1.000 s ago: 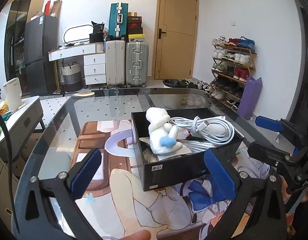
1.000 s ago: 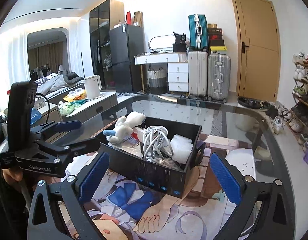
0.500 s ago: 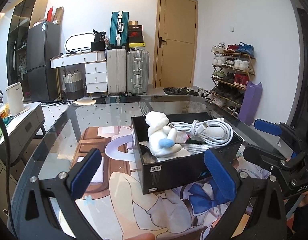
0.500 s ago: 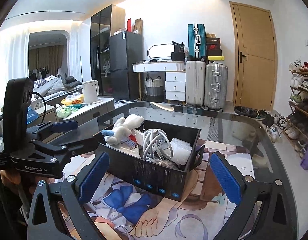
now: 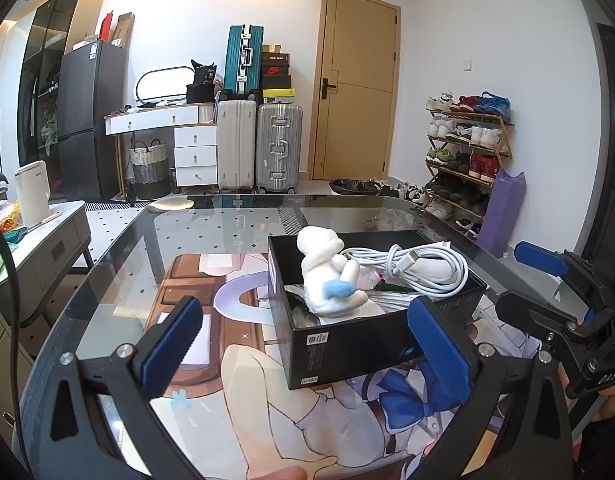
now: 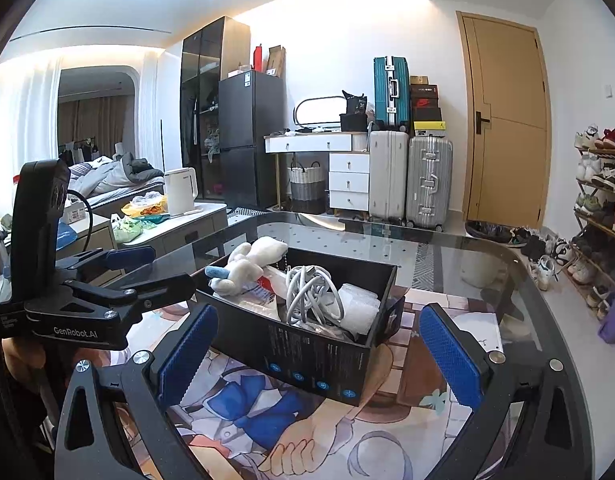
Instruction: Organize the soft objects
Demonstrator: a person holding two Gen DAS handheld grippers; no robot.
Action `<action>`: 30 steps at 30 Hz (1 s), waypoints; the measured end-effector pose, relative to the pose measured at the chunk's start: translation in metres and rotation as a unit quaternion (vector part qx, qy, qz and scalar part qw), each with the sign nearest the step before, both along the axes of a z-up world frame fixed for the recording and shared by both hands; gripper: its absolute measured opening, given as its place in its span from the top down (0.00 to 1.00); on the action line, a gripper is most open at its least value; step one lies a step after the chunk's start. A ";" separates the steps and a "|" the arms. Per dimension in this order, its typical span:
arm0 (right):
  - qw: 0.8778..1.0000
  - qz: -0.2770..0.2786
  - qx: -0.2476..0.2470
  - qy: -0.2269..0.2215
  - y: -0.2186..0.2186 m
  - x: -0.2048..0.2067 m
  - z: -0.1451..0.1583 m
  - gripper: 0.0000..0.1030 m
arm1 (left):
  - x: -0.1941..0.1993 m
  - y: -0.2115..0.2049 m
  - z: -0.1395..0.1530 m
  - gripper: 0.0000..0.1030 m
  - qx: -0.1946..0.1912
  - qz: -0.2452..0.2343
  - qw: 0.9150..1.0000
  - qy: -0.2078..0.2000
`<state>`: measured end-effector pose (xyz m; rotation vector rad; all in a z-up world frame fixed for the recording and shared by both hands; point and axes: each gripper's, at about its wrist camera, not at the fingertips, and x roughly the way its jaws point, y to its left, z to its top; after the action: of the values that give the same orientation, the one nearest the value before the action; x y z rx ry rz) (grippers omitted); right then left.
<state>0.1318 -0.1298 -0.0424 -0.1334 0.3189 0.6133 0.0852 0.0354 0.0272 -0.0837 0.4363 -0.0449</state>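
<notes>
Each black tool (image 5: 307,344) carries ribbed blue pads (image 6: 447,354), silver screws and white "GenRobot.AI" lettering.

A glass table (image 5: 119,264) with rounded corners is covered in part by a printed cartoon mat (image 5: 267,380). A black box (image 5: 347,344) is set on the mat, near the table's middle.

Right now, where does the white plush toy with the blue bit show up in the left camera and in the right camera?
Left wrist view: the white plush toy sits centre frame, at the left end of the black box.
Right wrist view: the white plush toy lies left of centre, over the box's far left corner.
Shared landmark: the coiled white cable beside it in the box.
</notes>
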 end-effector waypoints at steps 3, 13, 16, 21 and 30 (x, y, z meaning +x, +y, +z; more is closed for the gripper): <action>1.000 0.000 0.003 0.001 -0.001 0.000 0.001 0.01 | 0.000 0.000 0.000 0.00 -0.003 0.000 1.000 0.001; 1.000 0.000 0.003 0.001 -0.001 0.000 0.000 0.01 | -0.002 0.000 0.002 0.00 -0.005 0.000 1.000 -0.006; 1.000 0.001 0.003 0.001 -0.001 0.000 0.000 0.01 | -0.002 -0.001 0.002 0.00 -0.006 0.001 1.000 -0.006; 1.000 0.000 0.003 0.001 -0.001 0.000 0.000 0.01 | -0.002 -0.001 0.002 0.00 -0.006 0.001 1.000 -0.007; 1.000 0.001 0.003 0.000 -0.001 0.000 0.000 0.01 | -0.002 0.000 0.002 0.00 -0.007 0.000 1.000 -0.007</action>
<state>0.1315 -0.1307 -0.0428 -0.1274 0.3178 0.6154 0.0831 0.0350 0.0289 -0.0967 0.4219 -0.0474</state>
